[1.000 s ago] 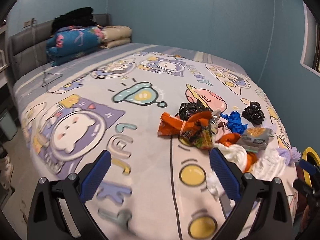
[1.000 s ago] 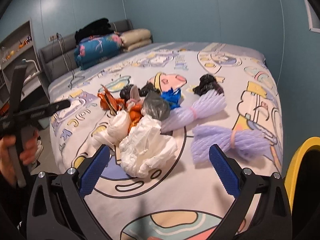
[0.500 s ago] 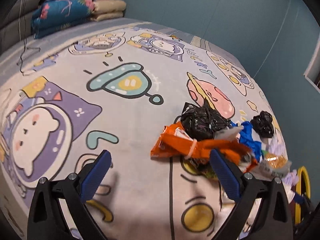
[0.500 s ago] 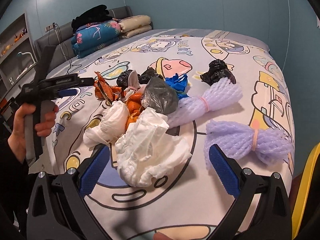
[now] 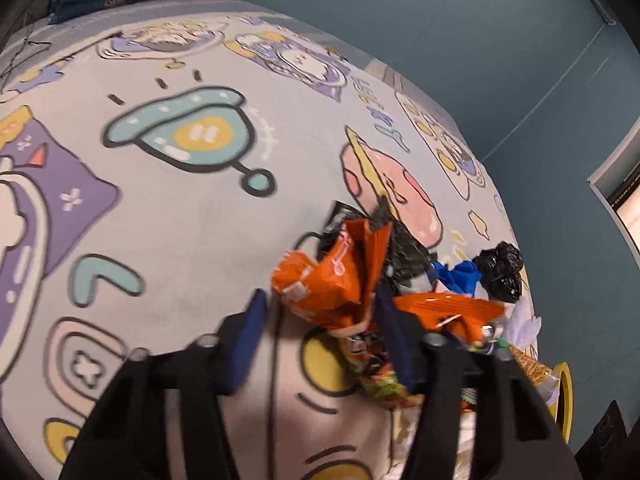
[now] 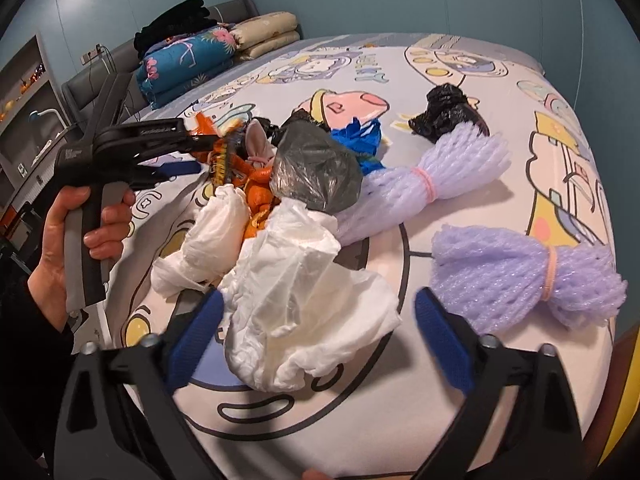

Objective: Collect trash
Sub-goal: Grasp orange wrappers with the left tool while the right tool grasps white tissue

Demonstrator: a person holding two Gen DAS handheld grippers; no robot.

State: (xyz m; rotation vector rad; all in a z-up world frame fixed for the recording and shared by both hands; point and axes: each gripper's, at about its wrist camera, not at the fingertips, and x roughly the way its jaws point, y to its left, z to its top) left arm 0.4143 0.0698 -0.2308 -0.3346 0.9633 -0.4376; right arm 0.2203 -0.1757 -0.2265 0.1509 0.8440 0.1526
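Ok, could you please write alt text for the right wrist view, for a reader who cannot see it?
The open right gripper hovers over a crumpled white plastic bag at the near edge of a trash pile on a cartoon-print bed sheet. Two purple foam nets lie to the right, and at the left a hand holds the left gripper at an orange wrapper.

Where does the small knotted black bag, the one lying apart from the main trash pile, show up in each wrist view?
Left wrist view: the knotted black bag sits at right of centre, at the pile's far edge, just right of the blue wrapper.
Right wrist view: the same bag lies upper right of centre, behind the pale foam net bundle.
Shared landmark: the pink cartoon print on the bedsheet, next to the bag.
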